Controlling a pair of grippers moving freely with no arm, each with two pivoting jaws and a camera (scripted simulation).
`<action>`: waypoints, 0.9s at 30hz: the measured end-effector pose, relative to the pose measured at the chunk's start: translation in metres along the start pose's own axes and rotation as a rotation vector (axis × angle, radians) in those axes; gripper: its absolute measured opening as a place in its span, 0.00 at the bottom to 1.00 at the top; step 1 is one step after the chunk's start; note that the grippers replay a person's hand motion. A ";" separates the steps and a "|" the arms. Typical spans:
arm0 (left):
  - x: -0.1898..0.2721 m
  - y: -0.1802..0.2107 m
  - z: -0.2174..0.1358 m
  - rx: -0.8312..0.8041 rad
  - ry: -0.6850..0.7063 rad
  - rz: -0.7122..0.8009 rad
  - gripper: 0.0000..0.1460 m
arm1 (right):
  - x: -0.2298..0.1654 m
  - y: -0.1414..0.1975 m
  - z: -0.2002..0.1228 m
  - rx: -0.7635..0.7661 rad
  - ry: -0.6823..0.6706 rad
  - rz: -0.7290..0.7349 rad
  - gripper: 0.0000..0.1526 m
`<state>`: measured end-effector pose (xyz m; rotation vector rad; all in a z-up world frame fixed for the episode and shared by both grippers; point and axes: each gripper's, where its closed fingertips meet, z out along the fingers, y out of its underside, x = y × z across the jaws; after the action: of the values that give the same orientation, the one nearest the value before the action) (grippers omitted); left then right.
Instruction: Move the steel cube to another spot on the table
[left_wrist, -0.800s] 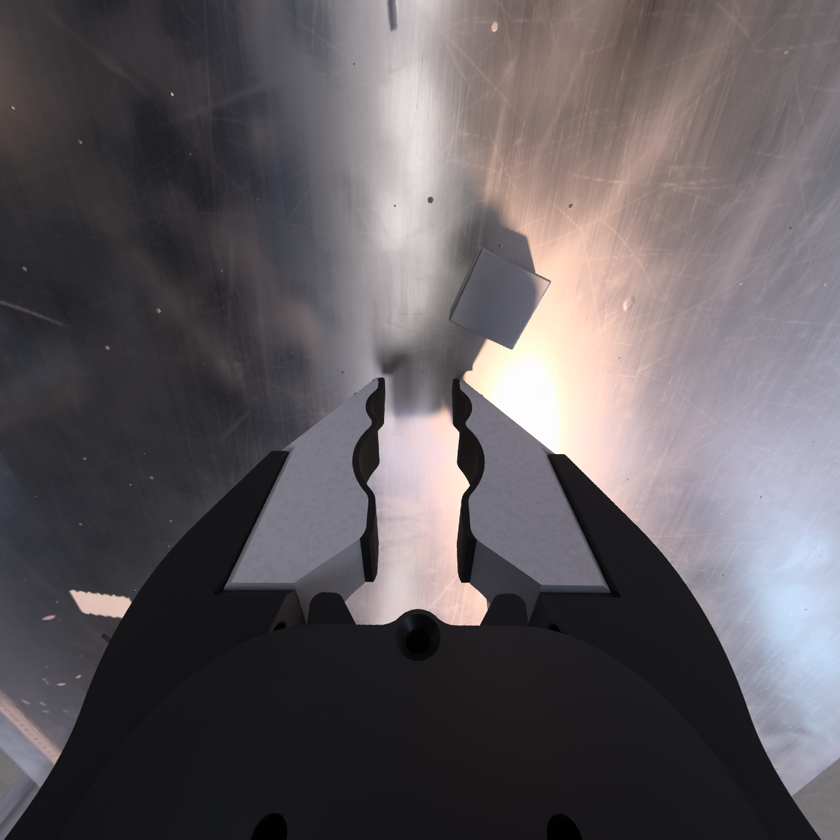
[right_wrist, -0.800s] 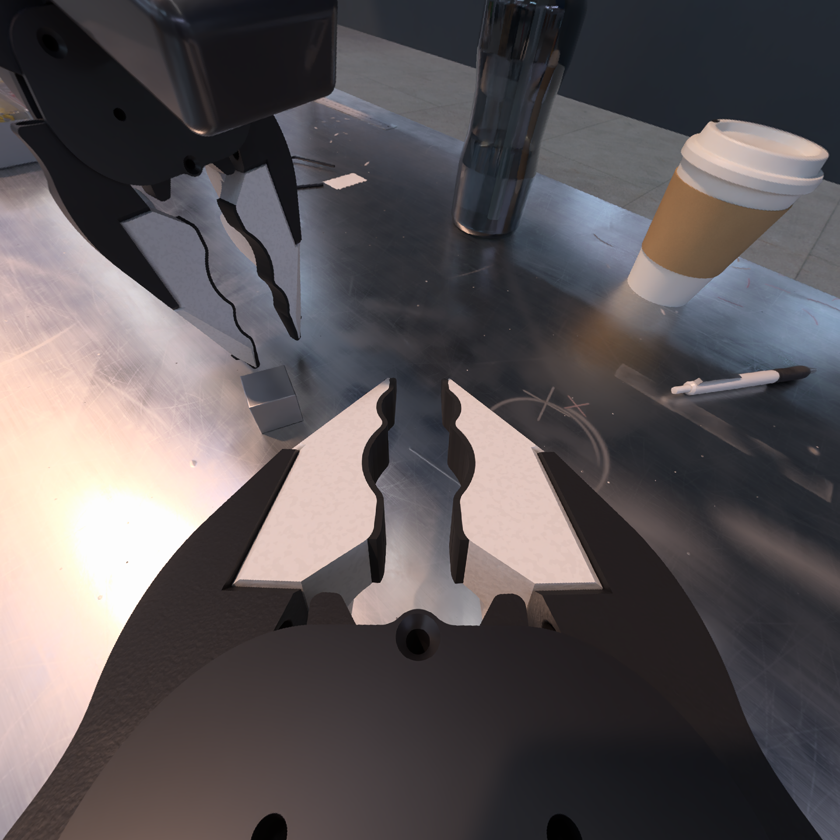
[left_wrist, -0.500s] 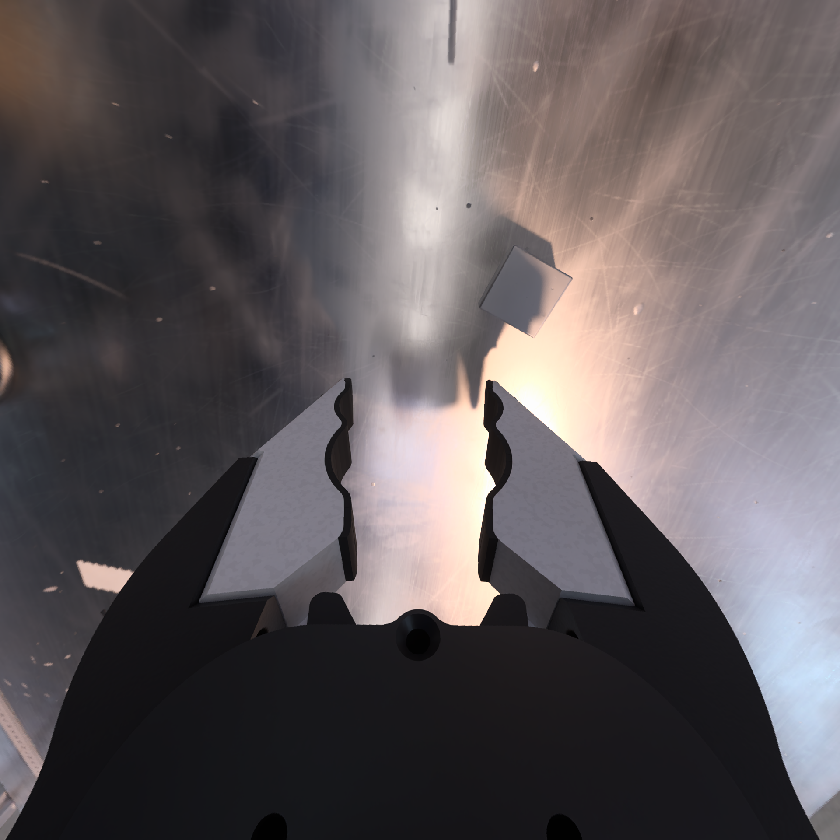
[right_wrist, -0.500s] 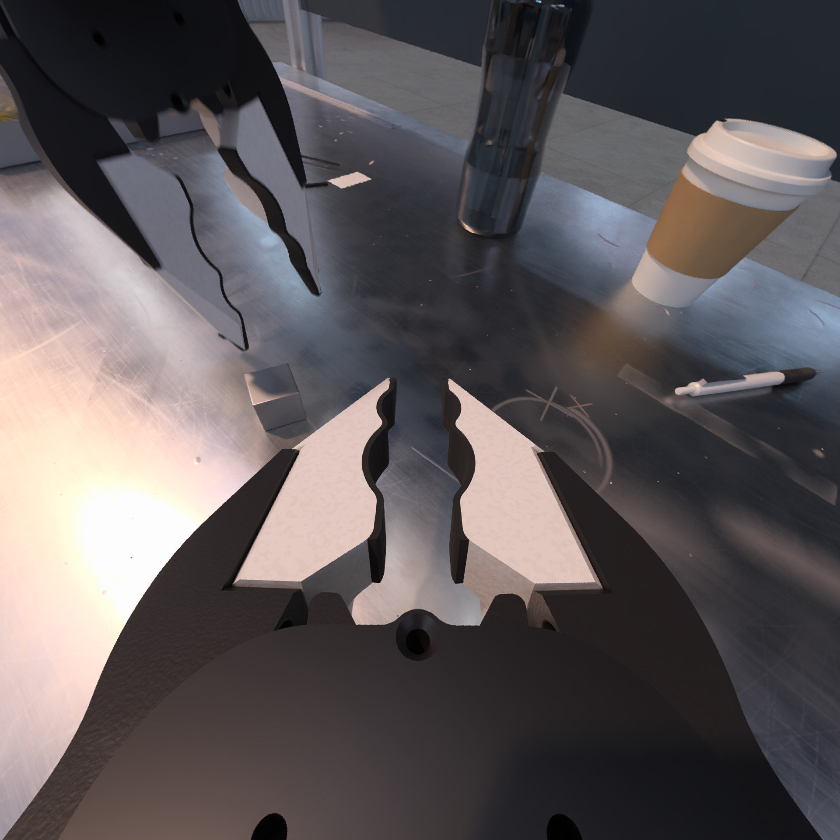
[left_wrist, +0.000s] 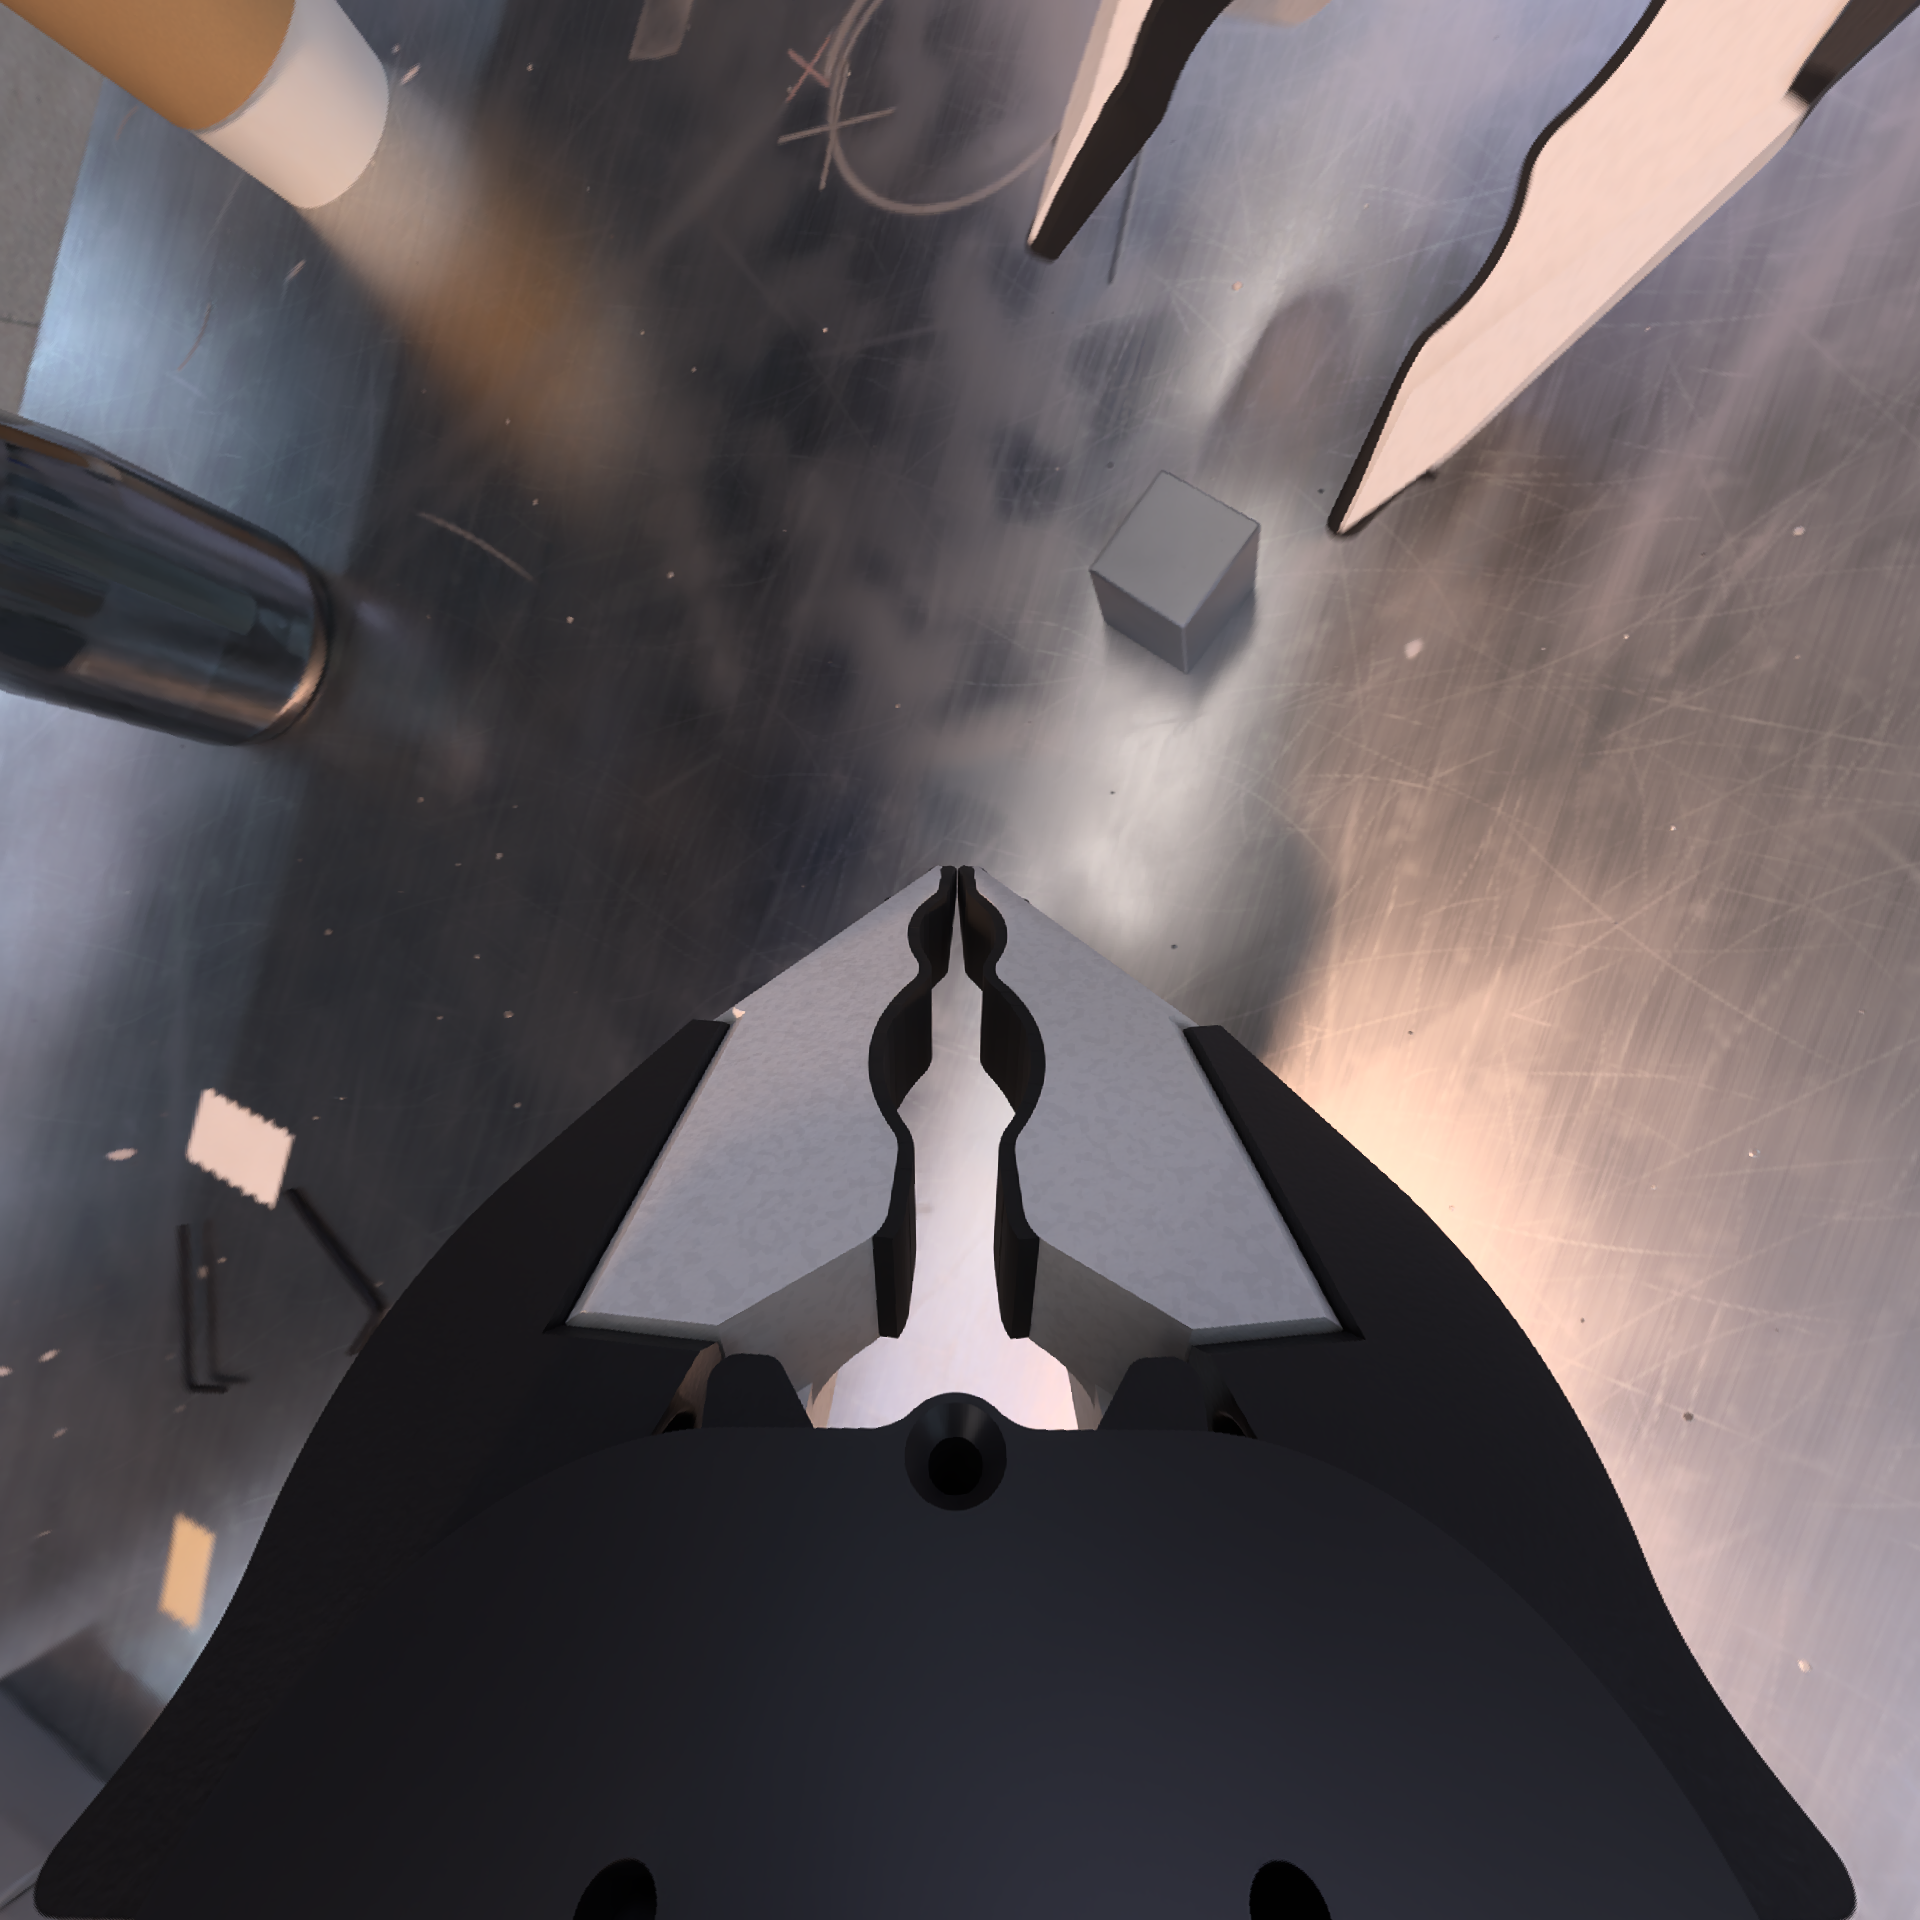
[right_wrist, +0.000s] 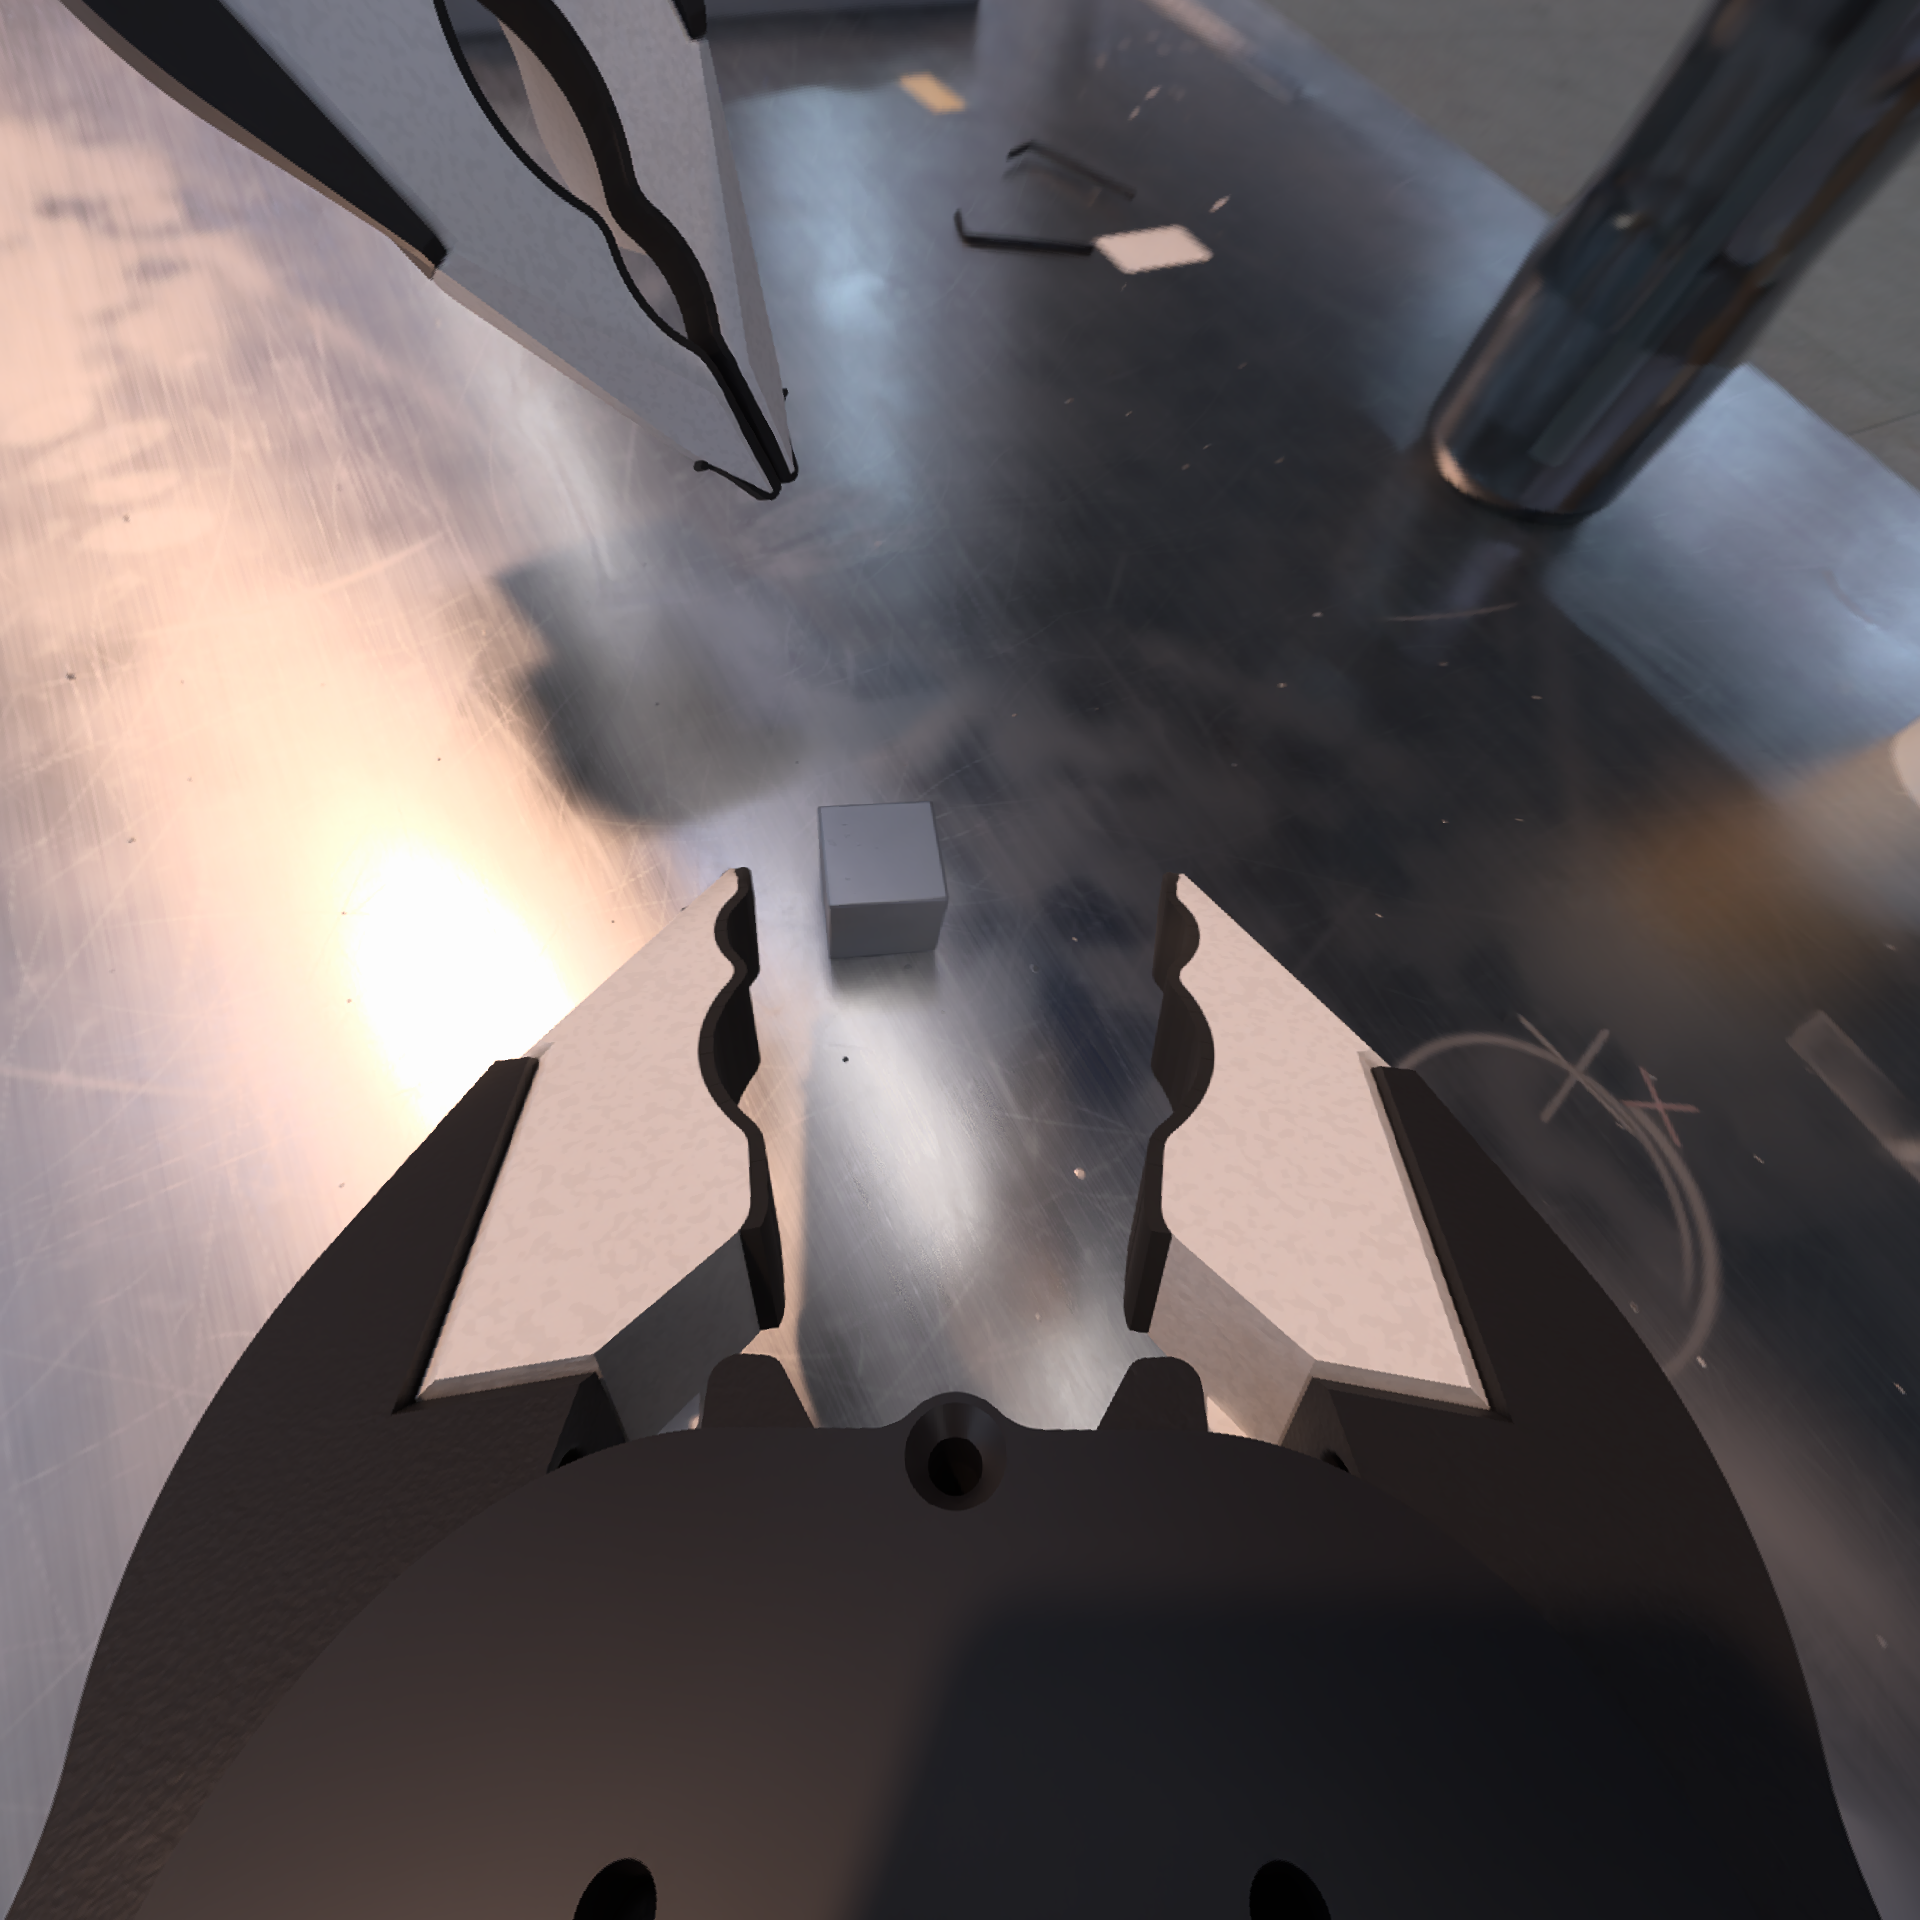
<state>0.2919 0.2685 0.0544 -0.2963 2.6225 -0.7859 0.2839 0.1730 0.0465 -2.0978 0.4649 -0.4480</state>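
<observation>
Scratched, brushed metal covers the table (right_wrist: 312, 727), which throws back a warm glare on one side and dark, blurred reflections on the other. On it rests the steel cube (right_wrist: 881, 894), a small grey block sitting flat, free of both grippers. In the right wrist view the right hand-held gripper (right_wrist: 956, 888) has its jaws spread wide, and the cube lies on the table just ahead of the fingertips, nearer the left fingertip than the right, not touched by either. The left hand-held gripper (left_wrist: 956, 871) has its jaws brought together, the tips meeting with nothing between them; in its own view the cube (left_wrist: 1176, 582) lies ahead and to the right of those tips, well clear of them. From the right wrist view that same left hand-held gripper (right_wrist: 764, 483) hangs above the table beyond the cube, tips pointing down. From the left wrist view the right hand-held gripper (left_wrist: 1195, 384) shows at the upper right, its two pale fingers apart, one tip close beside the cube. A steel tumbler (right_wrist: 1652, 260) stands farther back on the table, and a paper coffee cup (left_wrist: 260, 94) with a brown sleeve stands near it. A small white tag (right_wrist: 1151, 249) and thin dark hex keys (right_wrist: 1023, 223) lie toward the far edge. A scratched circle with crosses (right_wrist: 1600, 1132) marks the table to the right of the right hand-held gripper.
</observation>
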 end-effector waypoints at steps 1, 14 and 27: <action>0.003 0.002 0.002 0.017 0.001 -0.005 0.00 | -0.003 0.001 0.005 -0.021 -0.011 -0.011 0.53; 0.007 -0.004 0.006 0.078 0.010 0.009 0.00 | -0.019 0.012 0.031 -0.162 -0.172 -0.057 0.18; 0.003 -0.005 0.003 0.108 -0.013 -0.006 0.00 | -0.020 0.009 0.026 -0.130 -0.185 -0.044 0.18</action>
<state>0.2904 0.2620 0.0543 -0.2777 2.5572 -0.9208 0.2776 0.1971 0.0226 -2.2541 0.3479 -0.2508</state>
